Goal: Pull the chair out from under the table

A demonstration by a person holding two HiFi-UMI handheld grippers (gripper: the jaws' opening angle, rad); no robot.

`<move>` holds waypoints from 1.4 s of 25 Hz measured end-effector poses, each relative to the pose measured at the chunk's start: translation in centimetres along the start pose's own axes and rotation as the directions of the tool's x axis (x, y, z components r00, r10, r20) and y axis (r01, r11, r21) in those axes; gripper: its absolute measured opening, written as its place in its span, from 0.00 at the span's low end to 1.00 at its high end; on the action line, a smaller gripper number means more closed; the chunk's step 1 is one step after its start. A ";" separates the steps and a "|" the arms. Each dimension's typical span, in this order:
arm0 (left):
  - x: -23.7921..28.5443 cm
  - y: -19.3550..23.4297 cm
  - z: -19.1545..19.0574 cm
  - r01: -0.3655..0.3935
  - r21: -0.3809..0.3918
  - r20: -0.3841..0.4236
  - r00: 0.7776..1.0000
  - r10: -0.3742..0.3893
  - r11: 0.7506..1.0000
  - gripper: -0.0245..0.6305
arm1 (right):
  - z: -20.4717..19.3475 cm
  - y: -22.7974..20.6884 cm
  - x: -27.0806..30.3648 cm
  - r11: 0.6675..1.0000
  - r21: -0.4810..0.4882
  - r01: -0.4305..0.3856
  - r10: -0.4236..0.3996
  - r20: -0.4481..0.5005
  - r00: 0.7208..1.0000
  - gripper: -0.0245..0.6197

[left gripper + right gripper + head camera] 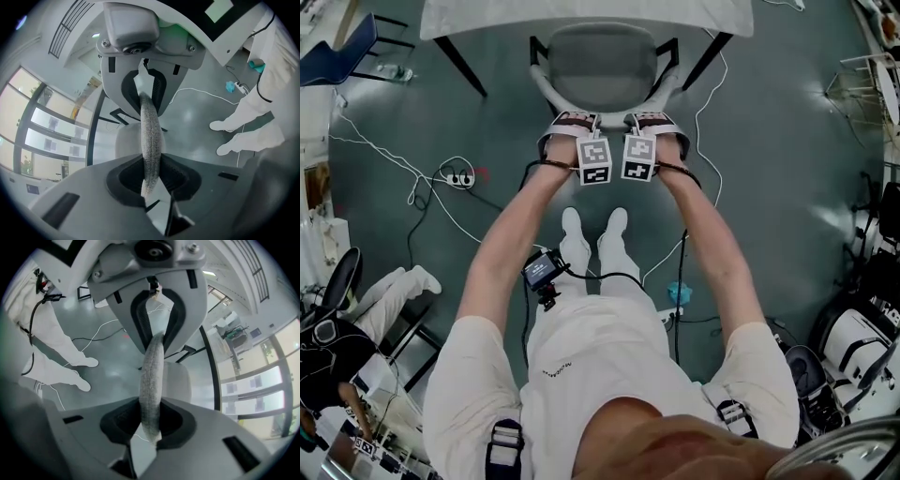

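A chair with a grey seat and a curved grey fabric backrest stands at the edge of the white table, its seat partly under the tabletop. My left gripper and right gripper sit side by side on the top edge of the backrest. In the left gripper view the backrest edge runs between the jaws of the left gripper, which is shut on it. In the right gripper view the backrest edge is likewise pinched by the right gripper.
White cables and a power strip lie on the grey floor at the left. My feet stand just behind the chair. A blue chair is at the far left, a seated person at the lower left, and equipment at the right.
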State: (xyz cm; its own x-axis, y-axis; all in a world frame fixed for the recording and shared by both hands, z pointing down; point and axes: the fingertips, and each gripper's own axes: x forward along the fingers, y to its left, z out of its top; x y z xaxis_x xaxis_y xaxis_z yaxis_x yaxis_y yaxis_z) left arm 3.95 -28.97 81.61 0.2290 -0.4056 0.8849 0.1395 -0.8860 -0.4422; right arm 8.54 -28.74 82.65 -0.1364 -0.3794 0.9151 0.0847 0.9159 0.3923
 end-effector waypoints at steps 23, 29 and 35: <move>-5.7 -11.2 1.7 0.057 -0.033 0.003 0.998 -0.057 0.998 0.15 | 3.0 11.4 -5.0 0.996 0.018 -0.085 0.085 0.012 0.996 0.17; -6.8 -12.9 1.8 0.063 -0.040 -0.007 0.998 -0.064 0.997 0.15 | 3.6 13.1 -5.9 0.995 0.028 -0.092 0.092 0.013 0.996 0.17; -7.8 -15.5 2.6 0.083 -0.043 -0.002 0.997 -0.083 0.996 0.15 | 3.8 15.8 -6.8 0.993 0.041 -0.108 0.108 0.006 0.994 0.17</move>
State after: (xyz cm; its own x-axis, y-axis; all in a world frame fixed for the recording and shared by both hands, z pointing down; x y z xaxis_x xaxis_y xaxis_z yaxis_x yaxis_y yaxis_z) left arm 2.48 -11.54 81.19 0.2142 -0.3310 0.9190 0.1169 -0.9254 -0.3606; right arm 7.05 -11.23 82.28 -0.1320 -0.2779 0.9515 0.0581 0.9561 0.2873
